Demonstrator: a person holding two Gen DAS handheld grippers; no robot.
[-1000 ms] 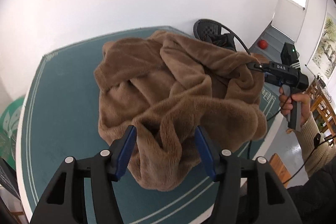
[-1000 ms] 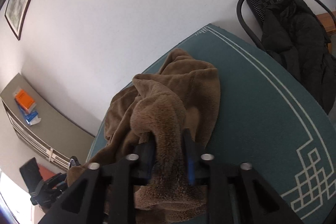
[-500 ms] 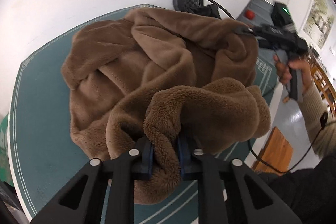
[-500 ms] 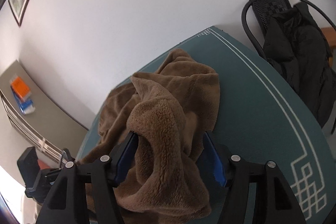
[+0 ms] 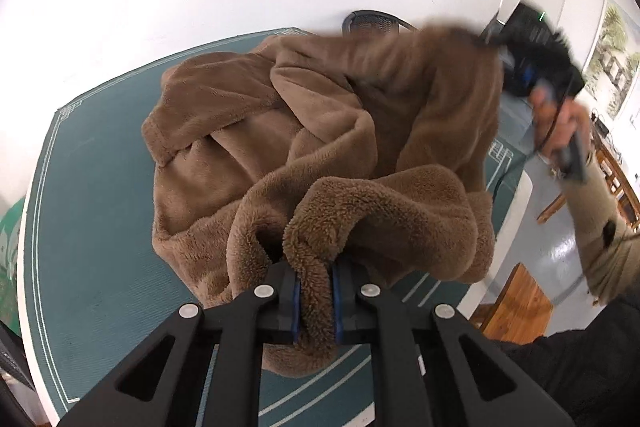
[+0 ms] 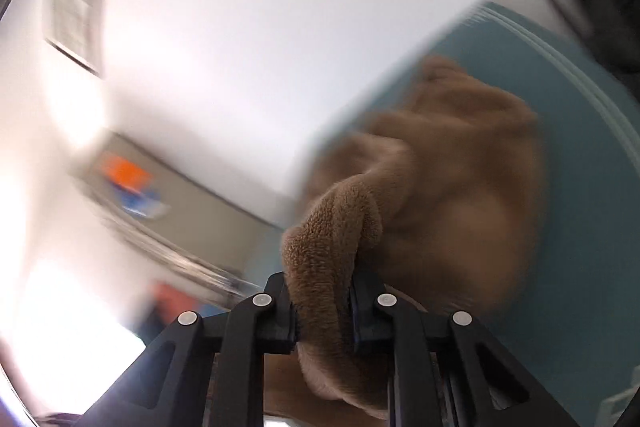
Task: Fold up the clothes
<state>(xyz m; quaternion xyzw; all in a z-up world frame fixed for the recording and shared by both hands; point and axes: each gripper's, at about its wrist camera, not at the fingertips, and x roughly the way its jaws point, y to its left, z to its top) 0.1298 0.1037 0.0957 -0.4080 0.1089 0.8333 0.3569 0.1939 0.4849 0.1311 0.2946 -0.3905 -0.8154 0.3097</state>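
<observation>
Because a heap cannot be folded, each claw takes its own part of the brown fleece [image 5: 256,131] so that it can be pulled out wide. Left claw [image 5: 314,297] is pressed together on a thick roll of pile at the near edge, low over the bench [image 5: 92,211]. Right claw [image 6: 322,311] is closing on another roll of the cloth, which already fills the gap between its pads; in the left view it is held higher, at the far right. Most of the fleece lies crumpled on the green bench between the 2 grips. I judge that spreading comes next, and thick pile may slip.
</observation>
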